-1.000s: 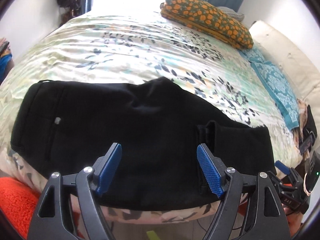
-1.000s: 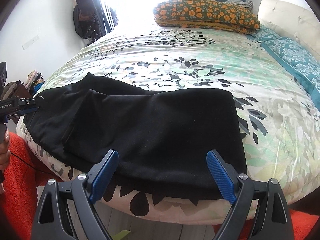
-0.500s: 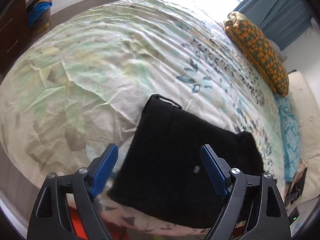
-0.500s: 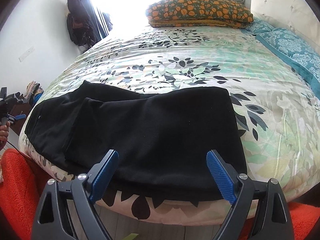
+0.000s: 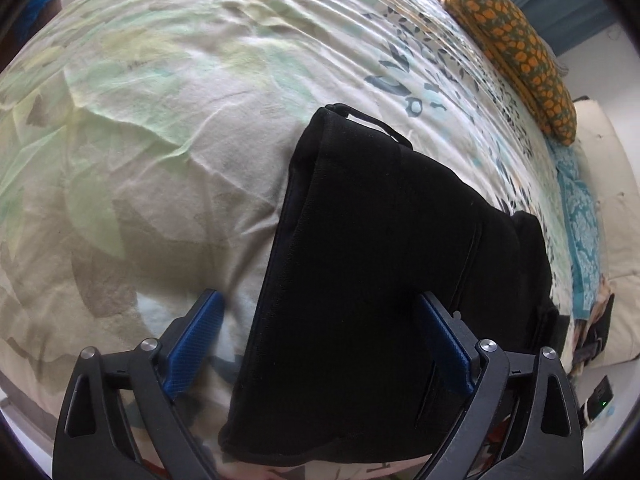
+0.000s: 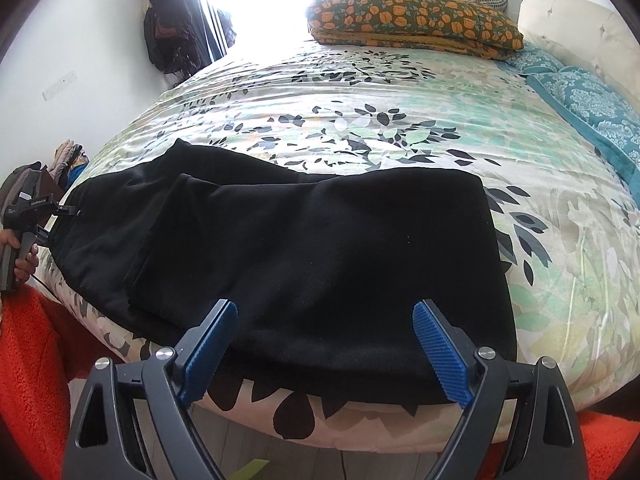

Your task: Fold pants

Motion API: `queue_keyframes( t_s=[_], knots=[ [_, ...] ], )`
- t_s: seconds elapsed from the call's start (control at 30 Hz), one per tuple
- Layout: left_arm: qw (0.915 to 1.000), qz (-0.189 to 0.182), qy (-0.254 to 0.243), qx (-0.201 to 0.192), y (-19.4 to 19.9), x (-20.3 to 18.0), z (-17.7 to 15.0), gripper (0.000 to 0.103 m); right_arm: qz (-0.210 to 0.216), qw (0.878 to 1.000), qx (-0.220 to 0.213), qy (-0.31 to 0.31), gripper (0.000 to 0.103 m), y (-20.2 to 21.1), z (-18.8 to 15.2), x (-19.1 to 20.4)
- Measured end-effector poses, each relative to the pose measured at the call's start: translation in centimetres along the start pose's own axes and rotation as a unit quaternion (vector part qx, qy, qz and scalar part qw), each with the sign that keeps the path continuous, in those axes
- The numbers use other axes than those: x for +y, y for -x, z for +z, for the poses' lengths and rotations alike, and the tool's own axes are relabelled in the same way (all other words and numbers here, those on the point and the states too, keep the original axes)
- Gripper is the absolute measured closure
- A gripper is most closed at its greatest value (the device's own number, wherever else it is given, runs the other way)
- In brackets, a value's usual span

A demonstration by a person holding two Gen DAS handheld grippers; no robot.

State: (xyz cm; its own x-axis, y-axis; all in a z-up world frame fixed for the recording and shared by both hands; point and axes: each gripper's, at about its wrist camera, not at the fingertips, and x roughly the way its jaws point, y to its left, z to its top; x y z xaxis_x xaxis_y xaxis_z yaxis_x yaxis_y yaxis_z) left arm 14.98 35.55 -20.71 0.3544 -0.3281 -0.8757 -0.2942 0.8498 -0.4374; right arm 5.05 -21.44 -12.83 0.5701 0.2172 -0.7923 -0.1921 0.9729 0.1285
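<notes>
Black pants (image 6: 320, 248) lie folded lengthwise along the near edge of the floral bed (image 6: 380, 120), with one end doubled over the middle. In the left wrist view their waistband end (image 5: 380, 260) points away from me. My left gripper (image 5: 320, 344) hovers over that end, its jaws opening. One blue pad (image 5: 196, 344) is over the sheet, the other over the cloth, and neither presses on it. My right gripper (image 6: 323, 356) stands open above the near edge of the folded part, holding nothing. The left gripper (image 6: 64, 212), in a person's hand, shows at the far left of the right wrist view.
An orange-patterned pillow (image 6: 412, 20) lies at the far end of the bed. A teal blanket (image 6: 592, 104) and a white headboard (image 6: 580, 20) are on the right. An orange rug (image 6: 28, 360) covers the floor below the bed edge. Dark clothes (image 6: 168, 28) hang by the window.
My left gripper has swung left to the waistband end of the pants, sunk closer to the bed and widened its jaws. The right gripper has stayed put.
</notes>
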Motion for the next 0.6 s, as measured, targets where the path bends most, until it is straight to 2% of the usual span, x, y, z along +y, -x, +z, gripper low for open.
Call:
queue_keyframes(
  t_s=[0.03,0.07,0.1,0.13,0.2,0.3,0.37,0.47,0.6],
  knots=[
    [0.9998,-0.014,0.002,0.013,-0.2,-0.1,0.1,0.009,0.000,1.000,0.000,-0.001,0.014,0.0,0.0,0.0],
    [0.9997,-0.016,0.005,0.018,-0.1,-0.3,0.2,0.018,0.001,1.000,0.001,-0.002,0.014,-0.1,0.1,0.0],
    [0.9995,-0.021,0.007,0.022,0.1,-0.5,0.2,0.045,0.001,1.000,0.001,-0.003,0.014,-0.2,0.2,0.0],
    [0.9994,-0.023,0.011,0.024,0.4,-0.6,0.2,0.060,0.002,1.000,0.001,-0.004,0.014,-0.3,0.2,0.0],
    [0.9995,-0.025,0.013,0.016,1.6,-0.8,-0.2,0.076,0.005,1.000,0.001,-0.006,0.014,-0.3,0.3,0.0],
    [0.9988,-0.032,0.027,-0.023,4.2,-2.0,-1.1,0.084,0.010,1.000,-0.003,-0.011,0.014,-0.3,0.5,-0.1],
    [0.9959,-0.067,0.034,-0.051,6.5,-3.4,-2.0,0.085,0.010,1.000,-0.006,-0.014,0.014,-0.1,0.6,-0.2],
    [0.9907,-0.114,0.004,-0.075,9.7,-7.6,-3.5,0.087,0.014,1.000,-0.009,-0.027,0.014,0.0,0.7,-0.6],
    [0.9842,-0.155,-0.051,-0.069,10.8,-14.8,-6.2,0.087,0.026,0.998,-0.018,-0.059,0.014,0.4,1.1,-1.6]
  ],
)
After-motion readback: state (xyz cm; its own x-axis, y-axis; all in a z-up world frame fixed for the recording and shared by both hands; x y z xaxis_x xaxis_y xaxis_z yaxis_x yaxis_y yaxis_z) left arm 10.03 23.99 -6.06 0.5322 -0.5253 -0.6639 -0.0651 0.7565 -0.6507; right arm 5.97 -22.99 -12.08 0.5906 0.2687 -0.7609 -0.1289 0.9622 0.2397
